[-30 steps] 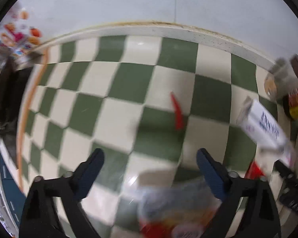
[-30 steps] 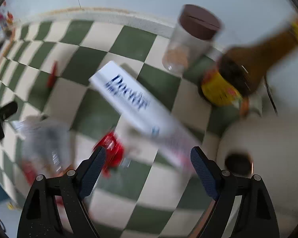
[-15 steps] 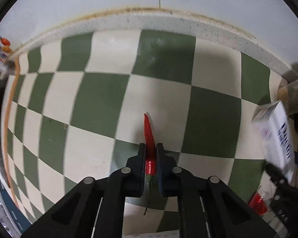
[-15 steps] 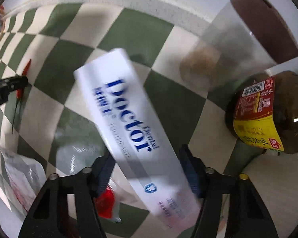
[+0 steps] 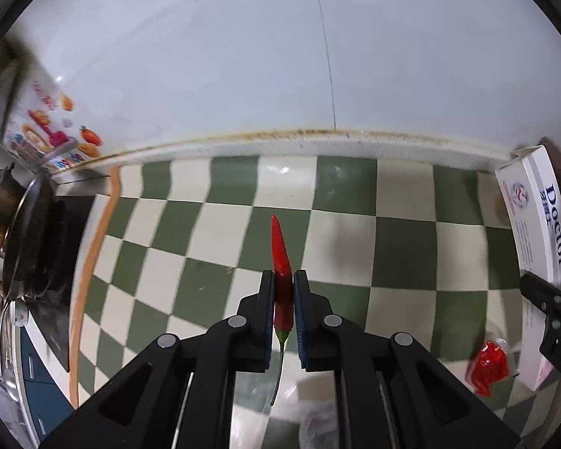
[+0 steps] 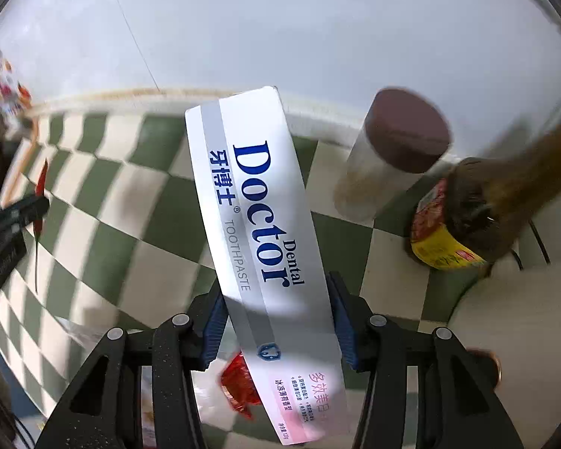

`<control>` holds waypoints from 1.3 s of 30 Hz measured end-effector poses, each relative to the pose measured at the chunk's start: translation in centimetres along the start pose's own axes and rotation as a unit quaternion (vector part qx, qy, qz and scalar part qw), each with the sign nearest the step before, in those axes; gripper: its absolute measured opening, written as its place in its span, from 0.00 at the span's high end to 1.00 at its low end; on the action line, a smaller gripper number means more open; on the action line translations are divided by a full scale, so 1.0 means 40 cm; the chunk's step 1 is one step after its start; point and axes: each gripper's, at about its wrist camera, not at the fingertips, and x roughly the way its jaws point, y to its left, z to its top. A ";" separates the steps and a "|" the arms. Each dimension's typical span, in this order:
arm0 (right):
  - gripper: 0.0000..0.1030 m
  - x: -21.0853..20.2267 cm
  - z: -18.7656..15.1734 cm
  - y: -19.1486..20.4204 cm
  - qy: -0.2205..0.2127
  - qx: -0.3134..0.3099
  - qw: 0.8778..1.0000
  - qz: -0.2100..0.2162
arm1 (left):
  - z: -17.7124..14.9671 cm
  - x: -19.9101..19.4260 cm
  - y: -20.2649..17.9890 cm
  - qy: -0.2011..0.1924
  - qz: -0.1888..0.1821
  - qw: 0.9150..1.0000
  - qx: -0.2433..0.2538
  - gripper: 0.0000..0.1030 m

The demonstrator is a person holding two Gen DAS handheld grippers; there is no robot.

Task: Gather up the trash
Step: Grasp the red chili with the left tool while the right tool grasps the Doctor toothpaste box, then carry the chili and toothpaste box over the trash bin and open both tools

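My left gripper point(image 5: 283, 280) is shut on a red chili pepper point(image 5: 280, 254) and holds it lifted above the green-and-white checkered counter point(image 5: 355, 194); its green stem hangs below the jaws. My right gripper point(image 6: 276, 299) is shut on a white "Doctor" toothpaste box point(image 6: 258, 205), raised off the counter and tilted. The box also shows in the left wrist view point(image 5: 538, 224). A red crumpled wrapper point(image 5: 488, 368) lies on the counter, also under the box in the right wrist view point(image 6: 239, 381). A clear plastic bag point(image 5: 318, 422) lies below my left gripper.
A clear jar with a brown lid point(image 6: 392, 157) and a dark sauce bottle with a yellow label point(image 6: 467, 217) stand right of the box. A pan on a black cooktop point(image 5: 30, 232) sits at the left. A white wall point(image 5: 243, 56) backs the counter.
My left gripper closed on the chili and lifted it off the counter. My right gripper closed on the toothpaste box and raised it, tilting it more upright.
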 end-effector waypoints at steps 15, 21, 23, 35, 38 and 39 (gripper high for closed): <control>0.50 -0.417 -0.389 0.233 -0.114 0.094 0.989 0.002 | -0.348 -0.341 0.264 -0.110 -0.066 0.992 0.004 0.93; 0.50 -0.522 -0.696 0.389 -0.124 0.152 0.981 0.007 | -0.593 -0.396 0.393 -0.100 -0.097 0.990 0.029 0.93; 0.50 -0.535 -0.810 0.442 -0.117 0.174 0.978 0.014 | -0.657 -0.393 0.412 -0.089 -0.104 0.990 0.040 0.93; 0.50 -0.404 -1.240 0.630 -0.010 0.207 0.977 0.043 | -1.026 -0.210 0.437 0.067 -0.120 0.988 0.068 0.93; 0.50 -0.292 -1.325 0.656 0.037 0.199 0.978 0.057 | -1.124 -0.123 0.414 0.110 -0.131 0.983 0.070 0.93; 0.50 -0.251 -1.357 0.664 0.052 0.198 0.977 0.059 | -1.151 -0.096 0.405 0.124 -0.133 0.981 0.071 0.93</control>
